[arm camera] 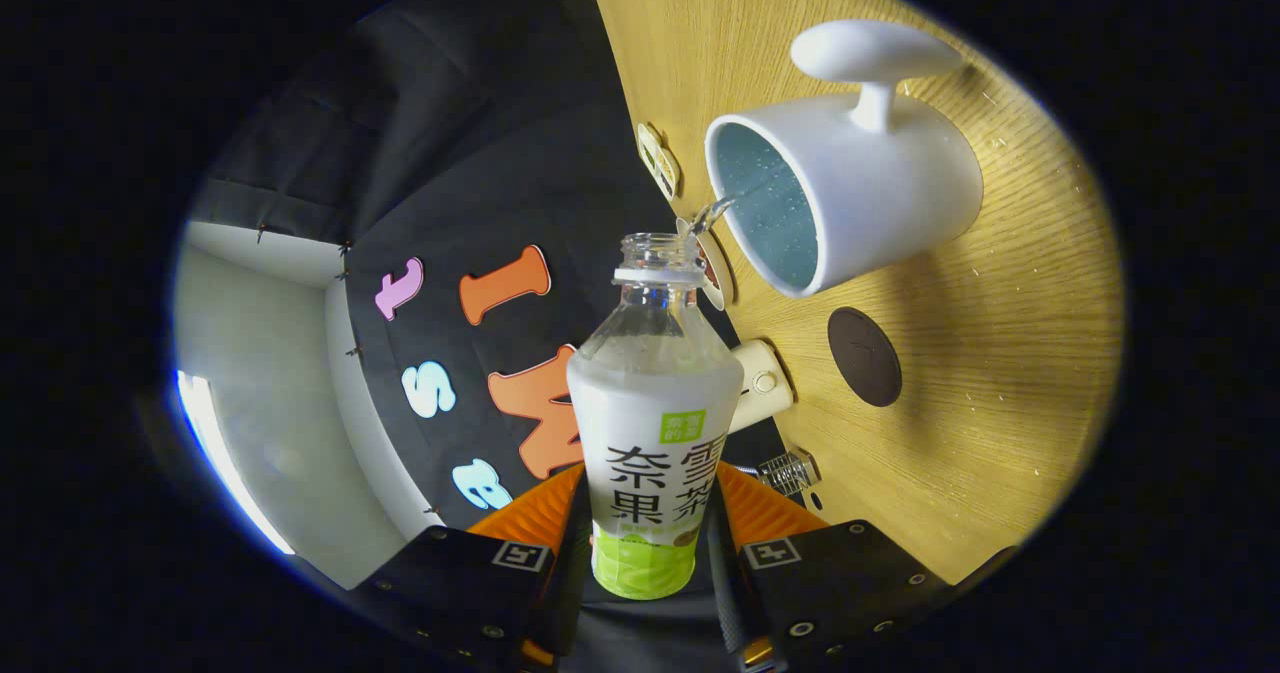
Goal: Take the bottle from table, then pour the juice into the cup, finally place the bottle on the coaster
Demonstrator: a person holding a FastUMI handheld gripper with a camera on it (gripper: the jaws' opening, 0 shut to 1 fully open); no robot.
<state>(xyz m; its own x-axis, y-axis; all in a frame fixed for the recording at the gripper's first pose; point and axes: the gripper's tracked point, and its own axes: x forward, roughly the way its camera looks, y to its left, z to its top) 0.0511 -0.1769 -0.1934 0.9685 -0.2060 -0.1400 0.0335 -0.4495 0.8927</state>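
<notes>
Clearly, in the gripper view the pour was under way. The jaws (645, 553) were clenched on the bottle (650, 423), one finger pressed to each side of its labelled lower half, and the bottle was tipped so that its open mouth pointed at the cup (880, 183). A thin clear stream left the mouth and crossed into the cup's opening just over the near rim. The cup stood on the wooden counter (1000, 353), handle turned away from the bottle, droplets speckling its blue inside. Beside the cup, nearer the fingers, lay the dark round coaster (864, 356), bare and well apart from the bottle.

To do this step well, I judged, the tilt should be kept gentle and steady and the mouth held close over the rim, since the stream entered near the edge and a wobble could spill it onto the counter.

How much liquid remained was hard to tell; the label hid the lower bottle. The cup's fill level could not be made out, and small pale objects by the counter's edge were partly hidden behind the bottle.
</notes>
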